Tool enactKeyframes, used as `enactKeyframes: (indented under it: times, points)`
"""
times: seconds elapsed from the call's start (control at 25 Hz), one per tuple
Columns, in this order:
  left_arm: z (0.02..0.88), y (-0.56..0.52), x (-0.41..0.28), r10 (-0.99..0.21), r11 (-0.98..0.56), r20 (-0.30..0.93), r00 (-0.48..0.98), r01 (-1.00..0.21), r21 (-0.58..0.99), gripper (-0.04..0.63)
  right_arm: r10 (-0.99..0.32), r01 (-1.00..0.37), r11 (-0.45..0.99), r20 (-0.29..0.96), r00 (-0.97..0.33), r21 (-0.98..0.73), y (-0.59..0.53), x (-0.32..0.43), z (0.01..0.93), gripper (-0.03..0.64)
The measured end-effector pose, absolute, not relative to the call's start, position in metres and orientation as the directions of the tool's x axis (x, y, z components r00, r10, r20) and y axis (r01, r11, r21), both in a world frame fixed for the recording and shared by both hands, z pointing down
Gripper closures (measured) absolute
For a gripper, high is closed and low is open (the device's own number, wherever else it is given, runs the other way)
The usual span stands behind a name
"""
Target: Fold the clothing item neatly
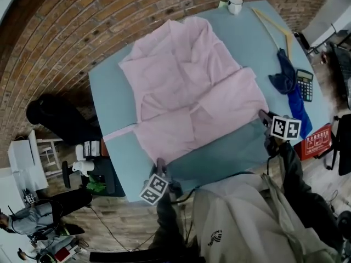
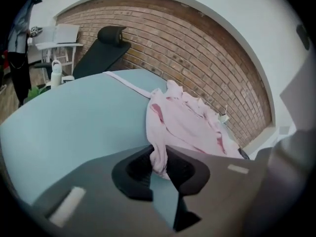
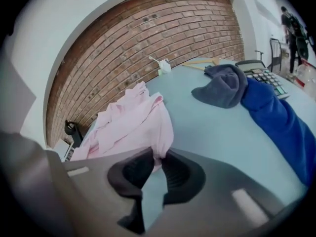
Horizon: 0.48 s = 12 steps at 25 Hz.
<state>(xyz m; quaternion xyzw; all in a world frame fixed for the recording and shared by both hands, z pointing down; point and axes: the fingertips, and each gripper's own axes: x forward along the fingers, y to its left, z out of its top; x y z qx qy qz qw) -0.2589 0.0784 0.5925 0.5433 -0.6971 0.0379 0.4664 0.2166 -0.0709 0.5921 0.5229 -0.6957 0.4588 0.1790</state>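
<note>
Pink, soft and creased, the garment (image 1: 186, 92) lies spread over a smooth pale-blue table (image 1: 236, 147). The left gripper (image 1: 160, 163) and right gripper (image 1: 262, 114) each pinch a near hem corner, jaws narrowed onto the cloth.

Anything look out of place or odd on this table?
Nothing spilled or damaged. The garment lies rumpled, its strap trailing sideways across the table; a blue cloth sits bunched by the calculator.
</note>
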Motion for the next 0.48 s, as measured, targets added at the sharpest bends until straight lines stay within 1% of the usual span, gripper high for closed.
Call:
enactKeyframes:
  times: [0.2,0.36,0.48]
  points:
    - [0.575,0.13,-0.25,-0.724,0.443,0.688,0.056,-0.726,0.525,0.537,-0.536,-0.869,0.074,0.715,-0.448,-0.489,-0.012,0.232,0.577,0.565]
    - [0.569,0.18,-0.232,-0.704,0.46,0.707,0.06,-0.719,0.52,0.537,-0.502,-0.866,0.091,0.728,-0.467,-0.492,0.038,0.249,0.572,0.565]
    - [0.565,0.215,-0.218,-0.694,0.48,0.716,0.076,-0.691,0.54,0.537,-0.478,-0.86,0.1,0.734,-0.482,-0.5,0.07,0.259,0.566,0.565]
